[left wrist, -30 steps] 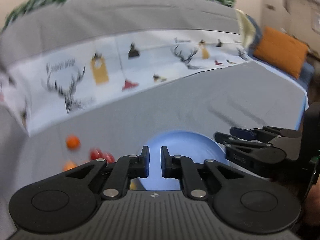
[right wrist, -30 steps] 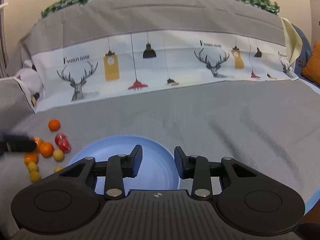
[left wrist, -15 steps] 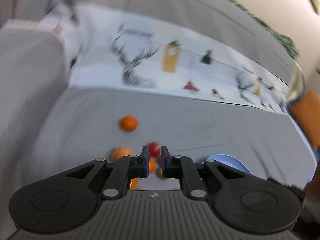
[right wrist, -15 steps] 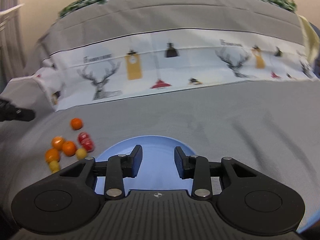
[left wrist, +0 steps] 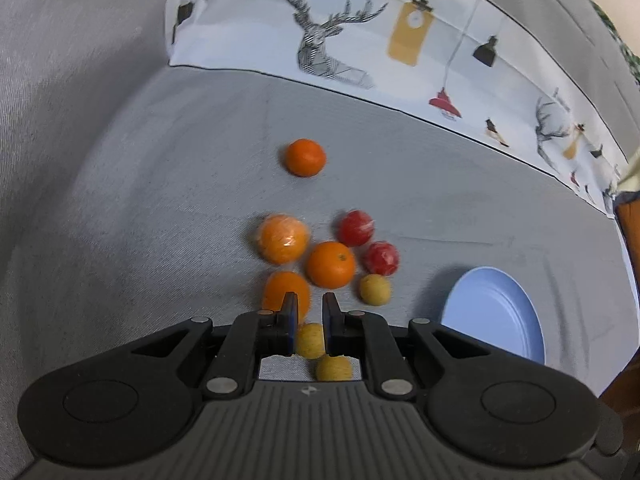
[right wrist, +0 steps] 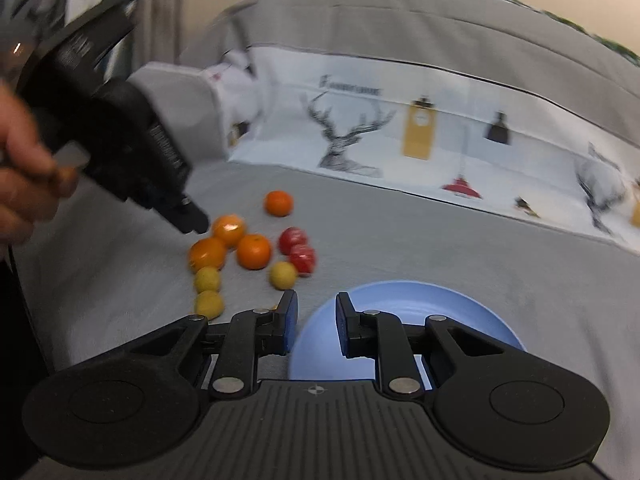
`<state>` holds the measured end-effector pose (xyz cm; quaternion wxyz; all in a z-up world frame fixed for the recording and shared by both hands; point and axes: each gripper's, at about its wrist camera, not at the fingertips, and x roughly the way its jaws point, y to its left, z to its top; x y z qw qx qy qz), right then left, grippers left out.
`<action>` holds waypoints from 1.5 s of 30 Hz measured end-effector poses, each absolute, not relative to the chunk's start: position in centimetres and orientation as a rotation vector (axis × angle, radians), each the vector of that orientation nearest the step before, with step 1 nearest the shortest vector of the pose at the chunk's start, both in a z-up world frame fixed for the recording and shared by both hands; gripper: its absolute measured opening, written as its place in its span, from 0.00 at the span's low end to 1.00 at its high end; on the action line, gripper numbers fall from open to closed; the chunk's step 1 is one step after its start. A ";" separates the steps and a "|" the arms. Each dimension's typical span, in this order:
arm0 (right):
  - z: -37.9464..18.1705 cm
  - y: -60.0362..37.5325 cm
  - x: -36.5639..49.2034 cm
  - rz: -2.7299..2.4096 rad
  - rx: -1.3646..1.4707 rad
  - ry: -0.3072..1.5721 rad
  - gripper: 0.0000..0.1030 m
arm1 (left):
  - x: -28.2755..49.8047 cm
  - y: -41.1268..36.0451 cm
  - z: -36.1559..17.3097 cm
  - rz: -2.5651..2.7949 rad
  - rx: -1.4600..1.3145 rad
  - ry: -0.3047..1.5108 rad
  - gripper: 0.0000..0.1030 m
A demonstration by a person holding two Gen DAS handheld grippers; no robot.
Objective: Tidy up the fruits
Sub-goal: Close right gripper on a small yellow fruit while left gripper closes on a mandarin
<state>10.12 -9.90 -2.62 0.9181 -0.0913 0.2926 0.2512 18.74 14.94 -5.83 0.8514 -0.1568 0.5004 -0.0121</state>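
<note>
The left hand-held gripper point(left wrist: 308, 312) hangs with its jaws nearly together over the fruit cluster point(left wrist: 328, 264), gripping nothing; its fingers point(left wrist: 289, 312) cover part of an orange point(left wrist: 280, 290) and a yellow fruit point(left wrist: 310, 340). The right hand-held gripper point(right wrist: 312, 320), jaws just narrowed and empty, hides the blue plate's point(right wrist: 440, 304) near edge. The view there is blurred. All the fruit lies on grey cloth point(left wrist: 400, 184) beside the plate.

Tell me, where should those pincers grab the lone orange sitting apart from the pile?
Across the middle of the lone orange, coming down from above. It is round, so any pair of opposite sides works, and with bare grey cloth all around it, nothing blocks the fingers.
</note>
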 end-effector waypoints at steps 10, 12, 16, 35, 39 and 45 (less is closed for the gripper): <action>-6.3 -4.7 11.6 0.549 -0.454 0.556 0.35 | 19.8 15.0 -7.0 0.046 -0.304 1.087 0.50; -6.9 -4.2 11.8 0.549 -0.484 0.556 0.35 | 20.0 14.7 -7.3 0.053 -0.288 1.093 0.50; -8.0 -3.2 11.8 0.557 -0.566 0.553 0.35 | 20.4 14.2 -7.7 0.059 -0.255 1.103 0.51; -4.1 -6.0 11.5 0.554 -0.370 0.484 0.25 | 20.5 13.6 -7.8 0.065 -0.188 1.108 0.33; -1.0 -8.2 11.6 0.541 -0.309 0.473 0.25 | 20.0 13.6 -6.7 0.067 -0.188 1.074 0.33; 3.9 -12.6 12.1 0.499 -0.318 0.395 0.25 | 19.2 13.1 -4.8 0.053 -0.185 1.018 0.33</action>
